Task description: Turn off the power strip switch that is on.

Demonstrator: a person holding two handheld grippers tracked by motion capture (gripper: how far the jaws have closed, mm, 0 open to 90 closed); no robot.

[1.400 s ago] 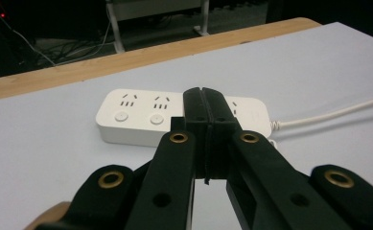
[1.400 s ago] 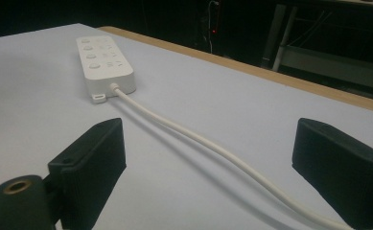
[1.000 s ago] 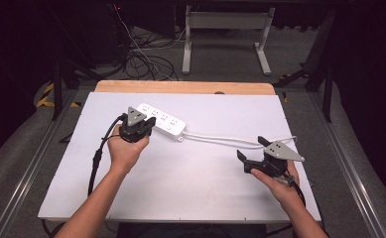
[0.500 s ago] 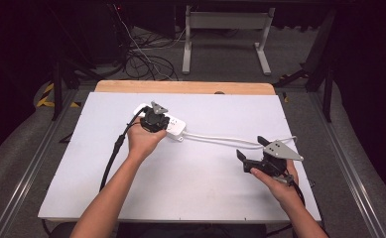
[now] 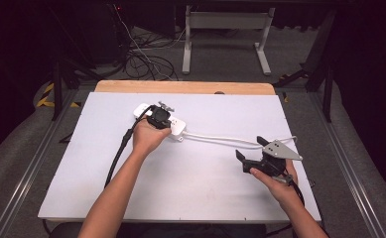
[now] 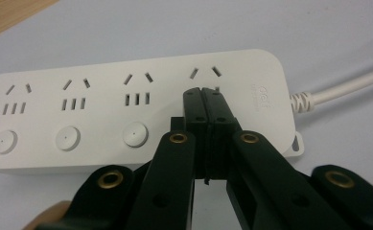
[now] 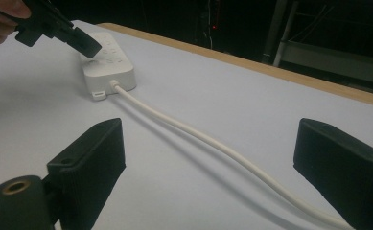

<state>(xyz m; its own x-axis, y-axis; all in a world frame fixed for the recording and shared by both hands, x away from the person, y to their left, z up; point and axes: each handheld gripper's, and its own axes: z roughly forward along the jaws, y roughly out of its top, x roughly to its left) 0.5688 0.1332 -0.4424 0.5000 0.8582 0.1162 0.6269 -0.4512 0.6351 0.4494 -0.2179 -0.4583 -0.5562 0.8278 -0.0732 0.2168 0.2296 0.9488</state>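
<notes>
We see a white power strip [image 5: 160, 119] lying flat on the white bench [image 5: 190, 183], near the far edge and a bit to the left. It has four sets of plug holes in a row and round buttons [image 6: 135, 135] below them.

Our left claw [image 5: 164, 110] is right over the strip. In the left gripper view, its two black jaws are pressed together with nothing between them. The tip [image 6: 202, 93] sits on the end of the strip where the cord comes out, at the last set of holes. We cannot tell if it is pushing down or just touching. Our left hand [image 5: 148, 136] is just behind the strip.

A white cord [image 5: 220, 140] comes out of the right end of the strip and runs across the bench toward our right side.

Our right claw [image 5: 250, 148] is well apart from the strip, low over the bench on the right. Its jaws are wide apart and hold nothing. In the right gripper view, the cord [image 7: 213, 143] runs between the two jaws, and the strip [image 7: 108, 62] lies farther off.
</notes>
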